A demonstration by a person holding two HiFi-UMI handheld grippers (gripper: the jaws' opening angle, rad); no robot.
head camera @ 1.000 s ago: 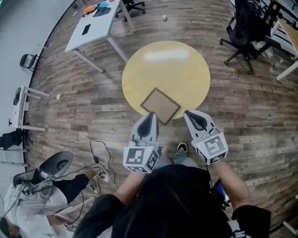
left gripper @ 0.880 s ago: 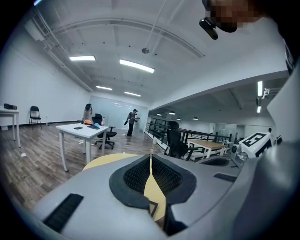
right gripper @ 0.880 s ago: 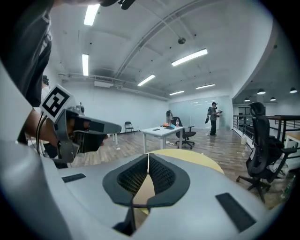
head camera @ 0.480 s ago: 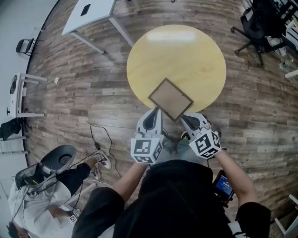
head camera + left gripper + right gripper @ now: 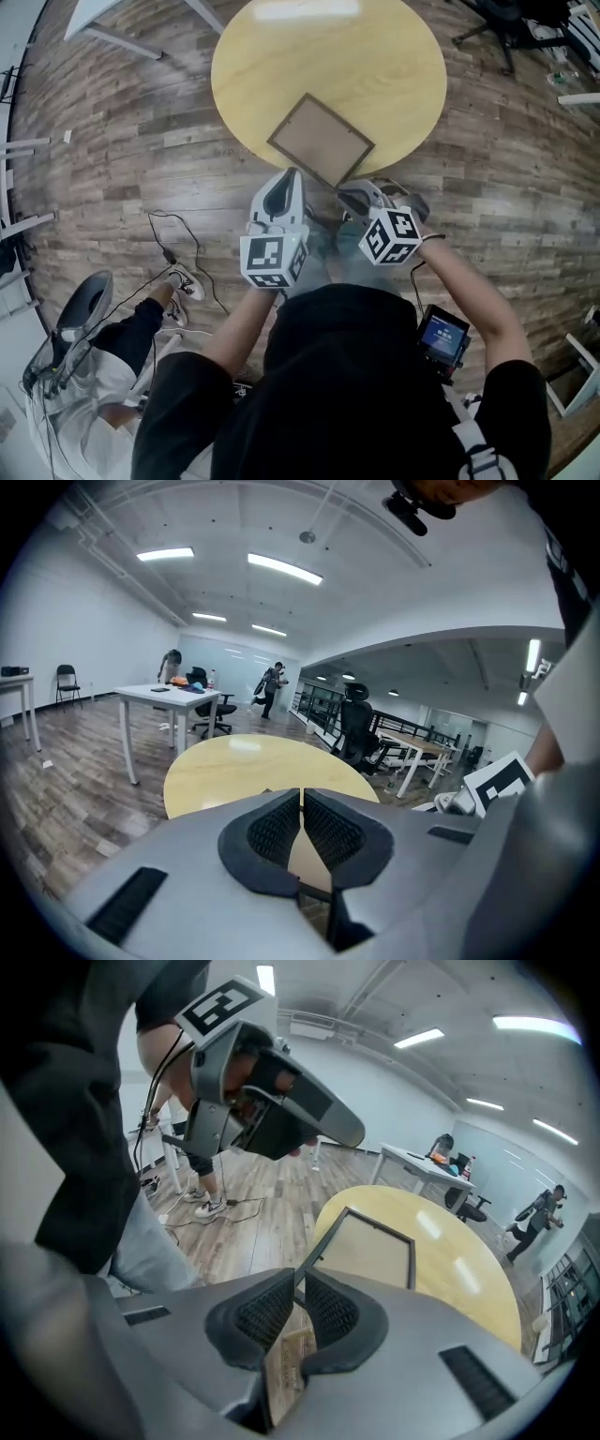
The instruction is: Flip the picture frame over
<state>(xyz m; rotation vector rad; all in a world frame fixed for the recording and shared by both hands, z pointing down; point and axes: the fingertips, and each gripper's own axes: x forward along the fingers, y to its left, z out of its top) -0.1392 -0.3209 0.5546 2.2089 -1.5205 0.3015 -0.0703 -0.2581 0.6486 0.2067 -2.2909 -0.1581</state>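
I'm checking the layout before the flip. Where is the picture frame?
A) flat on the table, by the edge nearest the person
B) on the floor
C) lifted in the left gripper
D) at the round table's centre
A: the picture frame lies flat on the round table, one corner at the near edge.

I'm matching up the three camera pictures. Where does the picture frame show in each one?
Head view: the picture frame lies upper centre, at the near edge of the round yellow table.
Left gripper view: not clearly in it; the left tongs cover that table edge.
Right gripper view: centre, just beyond the tips of the shut right tongs.
Shared landmark: the round yellow table.
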